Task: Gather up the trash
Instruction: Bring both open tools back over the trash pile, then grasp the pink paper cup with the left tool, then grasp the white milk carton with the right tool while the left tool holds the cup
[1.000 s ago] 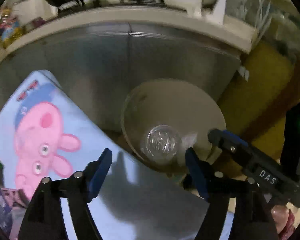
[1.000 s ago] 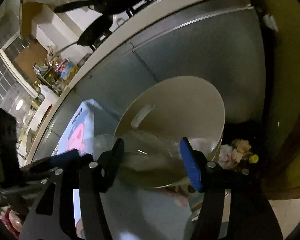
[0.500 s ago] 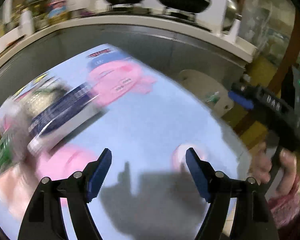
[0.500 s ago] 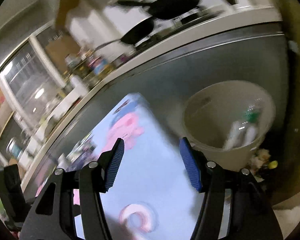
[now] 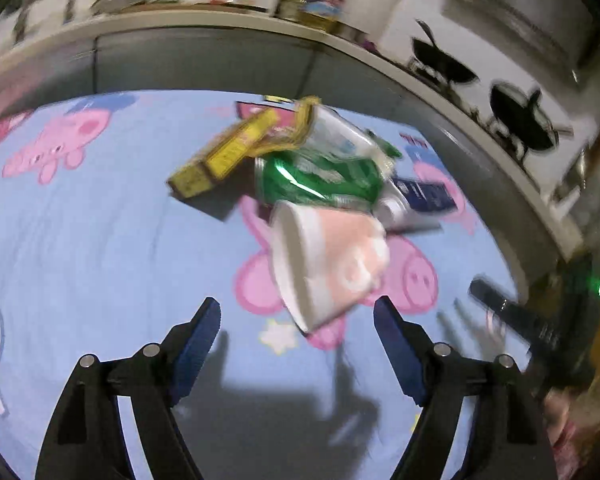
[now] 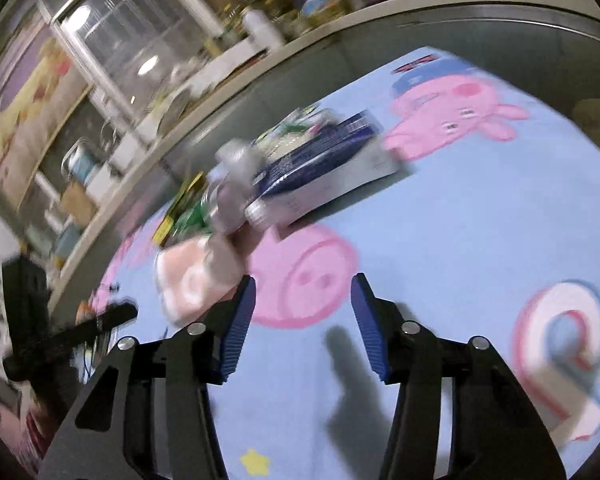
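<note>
Cloth: blue cartoon-pig cloth (image 5: pixel 100 240) is filling the middle and lower part of both views, with the trash lying on it.
Counter: grey cabinet front with a pale counter edge (image 5: pixel 228 20) is curving across the top of the left wrist view; dark pans (image 5: pixel 520 120) are sitting at the upper right.
Trash pile: heap is sitting in the centre of the left wrist view and centre left of the right wrist view, blurred.
Yellow box (image 5: pixel 224 152): lying at the upper left of the heap.
Green can (image 5: pixel 320 180): lying on its side in the middle of the heap.
Dark blue box (image 6: pixel 324 160): lying at the heap's right end in the right wrist view.
Pink paper cup (image 5: pixel 328 260): lying on its side, nearest the blue pads, mouth facing lower left.
Left gripper (image 5: pixel 298 320): jaws are standing wide apart, holding nothing; the cup is sitting just beyond the tips.
Right gripper (image 6: pixel 303 300): jaws have just been closing, now standing partly apart with only cloth showing between them.
</note>
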Demonstrator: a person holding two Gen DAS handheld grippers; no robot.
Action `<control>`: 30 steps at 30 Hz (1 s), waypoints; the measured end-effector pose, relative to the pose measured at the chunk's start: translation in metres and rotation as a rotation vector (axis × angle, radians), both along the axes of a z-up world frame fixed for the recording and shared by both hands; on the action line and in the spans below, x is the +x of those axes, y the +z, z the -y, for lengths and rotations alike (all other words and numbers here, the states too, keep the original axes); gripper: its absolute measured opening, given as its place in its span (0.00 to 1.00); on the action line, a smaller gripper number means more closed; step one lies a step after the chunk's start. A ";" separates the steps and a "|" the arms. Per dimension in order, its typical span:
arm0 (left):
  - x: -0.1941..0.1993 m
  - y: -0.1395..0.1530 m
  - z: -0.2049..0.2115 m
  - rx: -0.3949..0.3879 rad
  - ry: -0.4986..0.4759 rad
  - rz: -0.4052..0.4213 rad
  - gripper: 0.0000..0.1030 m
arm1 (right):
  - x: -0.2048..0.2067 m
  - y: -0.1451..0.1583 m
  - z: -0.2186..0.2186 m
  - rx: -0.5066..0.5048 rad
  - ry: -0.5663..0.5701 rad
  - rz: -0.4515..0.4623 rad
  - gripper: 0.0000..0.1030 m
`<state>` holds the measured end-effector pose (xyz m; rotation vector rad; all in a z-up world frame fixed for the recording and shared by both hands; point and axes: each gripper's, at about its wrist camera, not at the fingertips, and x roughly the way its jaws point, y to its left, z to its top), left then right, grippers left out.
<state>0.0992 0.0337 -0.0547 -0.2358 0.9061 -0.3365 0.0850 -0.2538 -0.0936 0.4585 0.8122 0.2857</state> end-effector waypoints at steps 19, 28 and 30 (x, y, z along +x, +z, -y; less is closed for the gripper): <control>0.033 -0.027 0.023 -0.171 -0.128 -0.077 0.12 | 0.113 0.042 0.050 -0.097 -0.121 0.037 0.59; 0.014 -0.023 0.002 -0.177 -0.084 -0.086 0.08 | 0.104 0.015 0.043 0.054 0.006 -0.101 0.33; 0.015 -0.024 -0.001 -0.184 -0.080 -0.092 0.08 | 0.060 0.011 0.022 0.092 0.101 -0.123 0.33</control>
